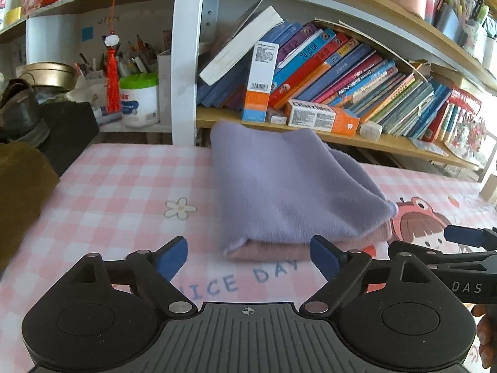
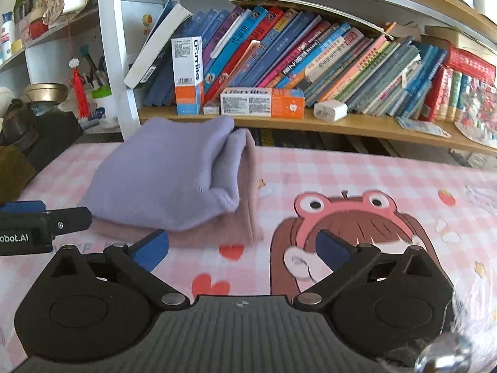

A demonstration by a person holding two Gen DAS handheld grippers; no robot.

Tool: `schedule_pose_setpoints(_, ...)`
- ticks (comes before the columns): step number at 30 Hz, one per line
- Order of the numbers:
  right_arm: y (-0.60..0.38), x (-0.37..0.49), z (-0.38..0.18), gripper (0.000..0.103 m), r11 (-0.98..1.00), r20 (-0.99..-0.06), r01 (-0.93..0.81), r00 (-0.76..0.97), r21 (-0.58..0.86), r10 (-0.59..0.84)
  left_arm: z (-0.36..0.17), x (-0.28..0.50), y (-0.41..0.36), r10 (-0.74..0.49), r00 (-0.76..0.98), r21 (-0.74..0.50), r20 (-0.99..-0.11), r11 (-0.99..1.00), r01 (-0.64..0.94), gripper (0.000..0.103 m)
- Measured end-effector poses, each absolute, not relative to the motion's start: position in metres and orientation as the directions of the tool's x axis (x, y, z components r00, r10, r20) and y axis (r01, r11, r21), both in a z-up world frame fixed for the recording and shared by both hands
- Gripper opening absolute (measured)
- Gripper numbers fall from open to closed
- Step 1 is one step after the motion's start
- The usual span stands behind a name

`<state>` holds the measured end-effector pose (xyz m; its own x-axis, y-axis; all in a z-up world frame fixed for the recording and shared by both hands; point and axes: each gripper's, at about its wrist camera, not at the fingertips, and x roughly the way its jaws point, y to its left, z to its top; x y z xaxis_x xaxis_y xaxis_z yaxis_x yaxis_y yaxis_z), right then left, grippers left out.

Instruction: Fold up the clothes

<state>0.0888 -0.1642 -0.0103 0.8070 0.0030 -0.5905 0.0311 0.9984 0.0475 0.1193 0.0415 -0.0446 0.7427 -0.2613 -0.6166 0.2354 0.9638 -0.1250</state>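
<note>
Both my jaws stand wide apart, nothing between them. My left gripper hangs just short of the near edge of the folded garment, low over the worktop. My right gripper is off the garment's right near corner, over the cartoon frog-hat girl printed on the pink checked cover. In the left wrist view my right gripper's fingers poke in from the right edge; in the right wrist view my left one shows at the left edge.

Garment: folded into a thick rectangular stack, lilac side up, pinkish layer underneath showing along the near and right edges. It lies flat on the worktop, far end near the bookshelf. Neither gripper touches it, as far as I can tell.

Behind: slanted row of books, one toothpaste box upright, another lying flat, a white charger. Red tassel hangs at far left; brown cloth at the left edge.
</note>
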Motion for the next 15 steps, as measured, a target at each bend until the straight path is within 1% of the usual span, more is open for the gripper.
schedule_pose_setpoints(6, -0.162, 0.069, -0.012, 0.103, 0.997, -0.609, 0.053, 0.793, 0.058, -0.007, -0.046, 0.106, 0.039, -0.261, 0.725, -0.127, -0.638, 0.963, 0.236, 0.089)
schedule_pose_setpoints(8, -0.161, 0.066, -0.012, 0.103, 0.997, -0.614, 0.054, 0.789, 0.055, -0.009, -0.046, 0.103, 0.039, -0.261, 0.725, -0.125, -0.638, 0.963, 0.237, 0.093)
schedule_pose_setpoints(15, -0.160, 0.061, -0.009, 0.103, 0.998, -0.612, 0.051, 0.791, 0.044, -0.013, -0.048, 0.099, 0.036, -0.255, 0.721, -0.116, -0.644, 0.964, 0.238, 0.094)
